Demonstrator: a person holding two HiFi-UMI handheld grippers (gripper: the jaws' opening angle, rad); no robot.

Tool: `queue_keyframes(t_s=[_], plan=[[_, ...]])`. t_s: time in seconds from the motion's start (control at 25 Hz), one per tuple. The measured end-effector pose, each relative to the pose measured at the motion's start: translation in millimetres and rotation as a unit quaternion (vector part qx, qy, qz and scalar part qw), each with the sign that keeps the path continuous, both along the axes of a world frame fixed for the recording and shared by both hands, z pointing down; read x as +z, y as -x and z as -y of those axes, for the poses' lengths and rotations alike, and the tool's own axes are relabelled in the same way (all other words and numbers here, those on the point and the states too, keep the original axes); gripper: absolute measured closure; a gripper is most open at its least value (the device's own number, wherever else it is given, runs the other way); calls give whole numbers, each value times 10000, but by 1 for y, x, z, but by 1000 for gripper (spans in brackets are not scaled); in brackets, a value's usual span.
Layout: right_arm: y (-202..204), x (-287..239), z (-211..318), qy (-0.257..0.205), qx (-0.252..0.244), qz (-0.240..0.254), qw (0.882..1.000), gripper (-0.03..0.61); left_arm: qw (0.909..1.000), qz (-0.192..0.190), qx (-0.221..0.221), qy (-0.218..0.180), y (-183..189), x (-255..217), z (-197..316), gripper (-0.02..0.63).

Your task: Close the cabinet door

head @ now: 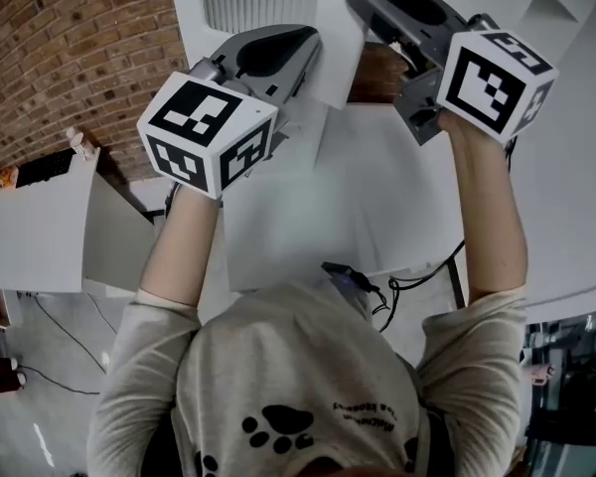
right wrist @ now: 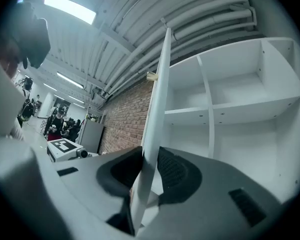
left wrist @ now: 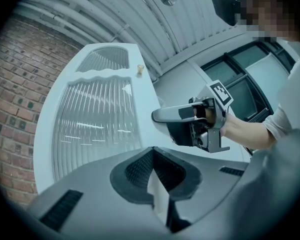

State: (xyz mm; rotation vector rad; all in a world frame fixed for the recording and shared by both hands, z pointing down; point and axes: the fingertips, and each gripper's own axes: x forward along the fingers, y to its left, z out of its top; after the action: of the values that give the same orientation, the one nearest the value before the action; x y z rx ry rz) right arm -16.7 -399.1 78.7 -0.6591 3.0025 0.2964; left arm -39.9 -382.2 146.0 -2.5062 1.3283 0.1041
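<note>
The white cabinet door has a ribbed glass panel, an arched top and a small knob. It stands open, and in the right gripper view I see the door edge-on beside the open white shelves. My right gripper is shut on the door's free edge, which runs up between its pads. My left gripper is shut on the same edge lower down, with a white strip pinched in its jaws. In the head view both the left gripper and the right gripper reach forward to the door.
A brick wall rises to the left of the cabinet. A white box-like unit stands low on the left, with cables on the floor near it. A white curved surface lies to the right. People stand far back in the room.
</note>
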Motion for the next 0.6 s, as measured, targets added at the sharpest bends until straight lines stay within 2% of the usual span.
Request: queue_keyframes(t_s=[0.32,0.6], plan=[[-2,-2,33,45,-616,-74,9981,477,9986,-193,-498,48,-7,2,34,604],[-7,4,59,37,-1065,-57,9943,477,9958,-207,-895,43,-13,9,60,604]])
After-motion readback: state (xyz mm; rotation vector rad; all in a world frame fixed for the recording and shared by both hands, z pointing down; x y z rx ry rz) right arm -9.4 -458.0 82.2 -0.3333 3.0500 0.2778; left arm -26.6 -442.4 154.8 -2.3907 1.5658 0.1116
